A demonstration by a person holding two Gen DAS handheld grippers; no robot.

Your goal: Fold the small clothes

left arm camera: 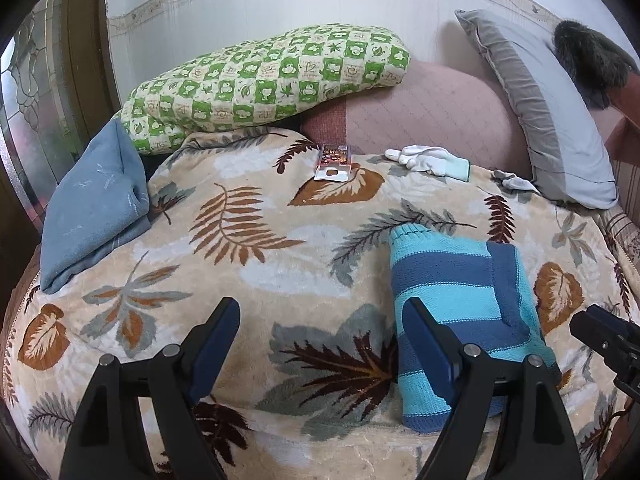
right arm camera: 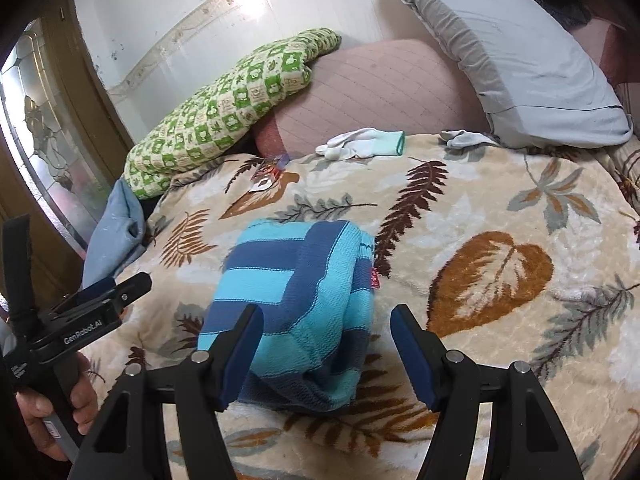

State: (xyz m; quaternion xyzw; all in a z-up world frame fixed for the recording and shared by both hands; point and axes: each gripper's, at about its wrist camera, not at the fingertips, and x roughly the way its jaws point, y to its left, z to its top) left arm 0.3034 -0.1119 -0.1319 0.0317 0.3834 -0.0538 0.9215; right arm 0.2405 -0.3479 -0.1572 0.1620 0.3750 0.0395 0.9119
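Observation:
A small knitted garment with light blue and dark blue stripes (left arm camera: 460, 292) lies folded into a compact bundle on the leaf-patterned blanket (left arm camera: 280, 264). It also shows in the right wrist view (right arm camera: 296, 300), with a small red tag at its right edge. My left gripper (left arm camera: 320, 320) is open and empty, just left of the bundle, its right finger in front of the bundle's near left edge. My right gripper (right arm camera: 326, 336) is open and empty, its jaws spread either side of the bundle's near end. The left gripper also shows at the left of the right wrist view (right arm camera: 108, 292).
A green checked pillow (left arm camera: 256, 80), a pink cushion (left arm camera: 432, 112) and a grey pillow (left arm camera: 540, 108) lie against the wall. A folded blue cloth (left arm camera: 92, 208) sits at the left. A small packet (left arm camera: 332, 160), white gloves (left arm camera: 432, 160) and a grey sock (left arm camera: 512, 180) lie on the blanket's far side.

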